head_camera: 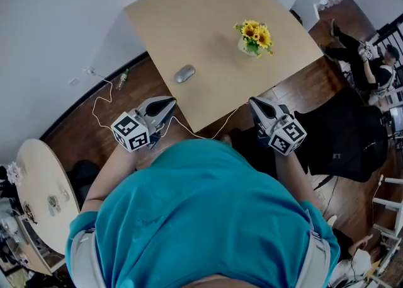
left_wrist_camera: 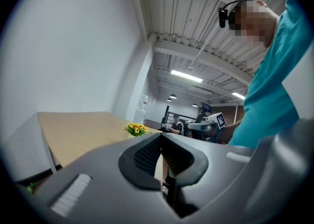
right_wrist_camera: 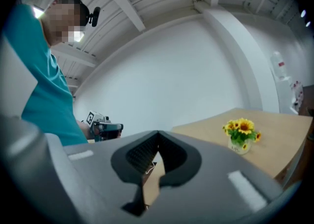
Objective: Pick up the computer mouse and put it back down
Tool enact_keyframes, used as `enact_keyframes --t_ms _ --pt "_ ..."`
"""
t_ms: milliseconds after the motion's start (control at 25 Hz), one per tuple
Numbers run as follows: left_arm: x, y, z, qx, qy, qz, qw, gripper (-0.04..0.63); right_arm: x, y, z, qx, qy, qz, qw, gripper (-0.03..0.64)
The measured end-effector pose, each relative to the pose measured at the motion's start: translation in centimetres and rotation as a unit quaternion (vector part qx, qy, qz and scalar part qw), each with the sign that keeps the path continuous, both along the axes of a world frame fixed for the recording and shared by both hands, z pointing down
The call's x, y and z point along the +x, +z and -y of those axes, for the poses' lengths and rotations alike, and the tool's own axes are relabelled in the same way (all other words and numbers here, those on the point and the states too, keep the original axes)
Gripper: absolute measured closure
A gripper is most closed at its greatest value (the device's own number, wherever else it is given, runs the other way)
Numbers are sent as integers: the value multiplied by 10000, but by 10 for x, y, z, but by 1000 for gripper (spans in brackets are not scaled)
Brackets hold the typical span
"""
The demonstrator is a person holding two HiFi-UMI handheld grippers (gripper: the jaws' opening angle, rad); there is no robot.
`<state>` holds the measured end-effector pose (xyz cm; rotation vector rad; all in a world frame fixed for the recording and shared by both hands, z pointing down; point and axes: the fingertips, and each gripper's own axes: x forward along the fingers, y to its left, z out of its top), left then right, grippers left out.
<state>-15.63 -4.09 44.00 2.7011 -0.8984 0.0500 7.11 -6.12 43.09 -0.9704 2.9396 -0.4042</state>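
Note:
A grey computer mouse (head_camera: pixel 184 74) lies on the light wooden table (head_camera: pixel 208 9), near its front left edge. My left gripper (head_camera: pixel 170 102) is just off that edge, a little in front of the mouse, with its jaws shut and empty. My right gripper (head_camera: pixel 252 101) is off the table's front right edge, also shut on nothing. In the left gripper view the jaws (left_wrist_camera: pixel 161 138) meet at their tips, and the mouse is hidden. In the right gripper view the jaws (right_wrist_camera: pixel 157 134) are likewise closed, and my left gripper (right_wrist_camera: pixel 103 126) shows beyond them.
A small pot of yellow flowers (head_camera: pixel 254 36) stands on the table right of the mouse. A white cable (head_camera: pixel 101 104) and a green bottle (head_camera: pixel 122 79) lie on the wooden floor. A round side table (head_camera: pixel 38 186) is at the left. A seated person (head_camera: pixel 371 60) is at the far right.

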Motion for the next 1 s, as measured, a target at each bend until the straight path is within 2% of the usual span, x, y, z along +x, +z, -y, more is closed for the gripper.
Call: enact_keyframes --t_ms 240,440,560,760,1000 --pt "35 15 49 -154 -641 387 9971 595 24 8 59 131 -724 33 9973 614" --pt "43 31 86 -337 -827 894 9920 595 30 19 102 67 -950 -28 9954 614" --pt "33 40 104 -389 -745 1194 9893 588 26 26 117 -2 -847 -35 9964 614" --pt "7 65 140 -530 -398 1421 9876 564 6 30 137 -128 -425 -175 9989 614" --pt "2 114 171 -918 190 1954 9762 456 -1 39 145 -381 16 -306 9988 614"
